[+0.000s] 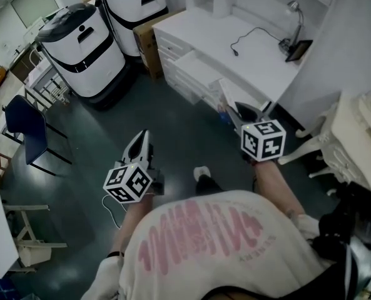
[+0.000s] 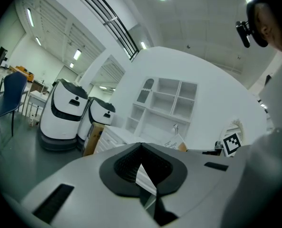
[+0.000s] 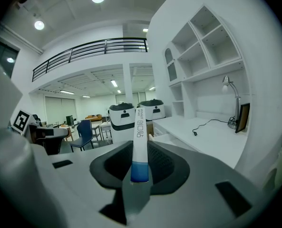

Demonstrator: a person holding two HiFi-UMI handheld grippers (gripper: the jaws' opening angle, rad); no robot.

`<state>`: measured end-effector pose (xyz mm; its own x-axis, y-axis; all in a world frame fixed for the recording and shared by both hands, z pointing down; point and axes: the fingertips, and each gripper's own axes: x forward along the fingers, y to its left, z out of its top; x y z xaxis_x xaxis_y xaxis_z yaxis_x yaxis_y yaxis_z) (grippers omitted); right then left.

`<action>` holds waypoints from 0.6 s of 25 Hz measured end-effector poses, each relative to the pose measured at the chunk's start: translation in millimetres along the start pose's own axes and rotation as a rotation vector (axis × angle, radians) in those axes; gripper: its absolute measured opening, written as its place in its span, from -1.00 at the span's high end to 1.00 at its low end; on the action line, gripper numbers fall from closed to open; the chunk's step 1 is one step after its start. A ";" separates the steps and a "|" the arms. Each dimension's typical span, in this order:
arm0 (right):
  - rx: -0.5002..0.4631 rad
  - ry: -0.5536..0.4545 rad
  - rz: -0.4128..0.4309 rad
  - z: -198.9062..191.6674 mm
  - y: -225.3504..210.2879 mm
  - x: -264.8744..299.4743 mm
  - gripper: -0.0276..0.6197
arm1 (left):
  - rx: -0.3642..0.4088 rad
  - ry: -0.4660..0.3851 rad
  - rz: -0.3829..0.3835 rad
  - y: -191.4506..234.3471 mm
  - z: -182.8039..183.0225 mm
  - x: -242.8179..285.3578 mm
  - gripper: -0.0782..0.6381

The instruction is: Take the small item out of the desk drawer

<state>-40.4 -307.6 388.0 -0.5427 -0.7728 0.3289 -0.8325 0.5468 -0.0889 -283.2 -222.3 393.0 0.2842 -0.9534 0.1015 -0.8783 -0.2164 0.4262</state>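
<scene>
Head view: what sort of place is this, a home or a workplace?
Likely a lab or test hall with a mock study corner: a white desk with drawers and a lamp, two big white machines parked beside it, and an upper gallery railing.

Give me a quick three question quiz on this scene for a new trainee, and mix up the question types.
1. What do the fingers of the right gripper hold? A) a slim white and blue tube B) a lamp C) nothing
2. True or false: every drawer is shut.
3. Fill in: the chair on the floor is ____.
Key: 1 A; 2 false, one drawer is pulled out; 3 blue.
</scene>
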 end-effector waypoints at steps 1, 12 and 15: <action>0.001 0.003 -0.002 -2.0 1.0 -1.2 0.60 | -0.004 0.001 -0.001 0.2 -1.7 -1.1 0.70; -0.013 0.024 -0.015 -11.8 9.1 -9.3 0.60 | -0.016 0.008 -0.011 0.4 -7.8 -10.3 0.70; -0.021 0.027 -0.021 -11.7 11.0 -11.1 0.60 | -0.017 0.008 -0.013 0.7 -7.0 -12.0 0.70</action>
<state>-42.3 -289.2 394.4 -0.5219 -0.7753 0.3557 -0.8410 0.5375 -0.0622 -284.5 -209.5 398.3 0.2989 -0.9487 0.1030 -0.8679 -0.2254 0.4427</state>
